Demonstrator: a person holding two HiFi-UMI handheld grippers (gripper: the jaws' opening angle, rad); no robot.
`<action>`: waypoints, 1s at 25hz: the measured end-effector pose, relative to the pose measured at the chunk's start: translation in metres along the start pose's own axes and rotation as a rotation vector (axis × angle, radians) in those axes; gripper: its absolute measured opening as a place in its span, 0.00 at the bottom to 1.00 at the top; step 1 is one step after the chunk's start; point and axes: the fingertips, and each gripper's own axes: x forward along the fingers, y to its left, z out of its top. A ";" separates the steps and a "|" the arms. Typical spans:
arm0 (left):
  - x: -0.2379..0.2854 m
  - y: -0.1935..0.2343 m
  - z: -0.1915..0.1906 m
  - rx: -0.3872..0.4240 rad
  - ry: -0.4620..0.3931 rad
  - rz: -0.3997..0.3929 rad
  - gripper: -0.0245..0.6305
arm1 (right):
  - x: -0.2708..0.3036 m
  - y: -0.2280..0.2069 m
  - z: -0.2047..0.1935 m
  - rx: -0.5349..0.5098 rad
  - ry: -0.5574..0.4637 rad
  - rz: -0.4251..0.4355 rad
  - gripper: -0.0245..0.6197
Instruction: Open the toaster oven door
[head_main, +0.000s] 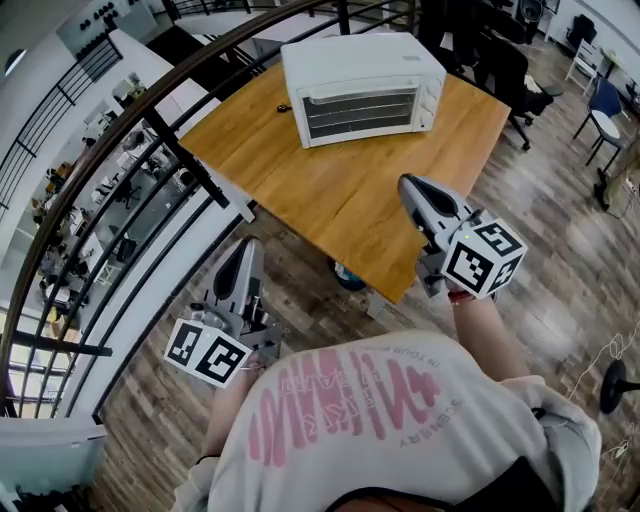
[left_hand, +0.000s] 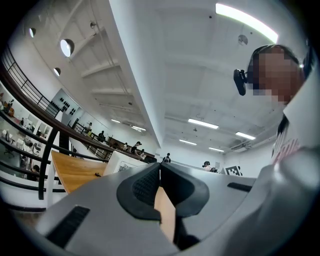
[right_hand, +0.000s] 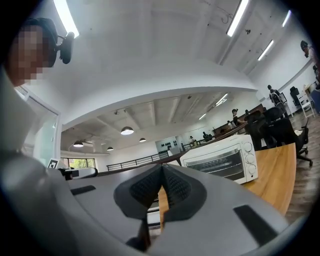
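A white toaster oven (head_main: 362, 87) stands at the far side of a wooden table (head_main: 340, 190), its glass door closed and handle along the door's top. In the right gripper view the toaster oven (right_hand: 222, 160) shows to the right of the jaws, some way off. My right gripper (head_main: 408, 185) hovers over the table's near edge, jaws shut and empty. The left gripper (head_main: 249, 247) hangs lower, off the table's near-left corner over the floor, shut with nothing in it. In the left gripper view the toaster oven (left_hand: 122, 164) appears only as a white corner beyond the jaws.
A black curved railing (head_main: 150, 125) runs along the table's left side, with a drop to a lower floor beyond. Office chairs (head_main: 510, 70) stand behind the table at right. A small dark object (head_main: 284, 107) lies on the table left of the oven.
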 end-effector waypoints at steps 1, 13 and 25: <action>0.004 0.002 -0.001 0.000 -0.003 0.008 0.07 | 0.004 -0.006 -0.001 0.000 0.006 0.002 0.05; 0.016 0.029 -0.017 -0.024 0.012 0.098 0.07 | 0.034 -0.048 -0.016 -0.073 0.053 -0.025 0.05; 0.052 0.100 0.000 -0.038 0.006 0.068 0.07 | 0.103 -0.064 -0.014 -0.256 0.078 -0.071 0.05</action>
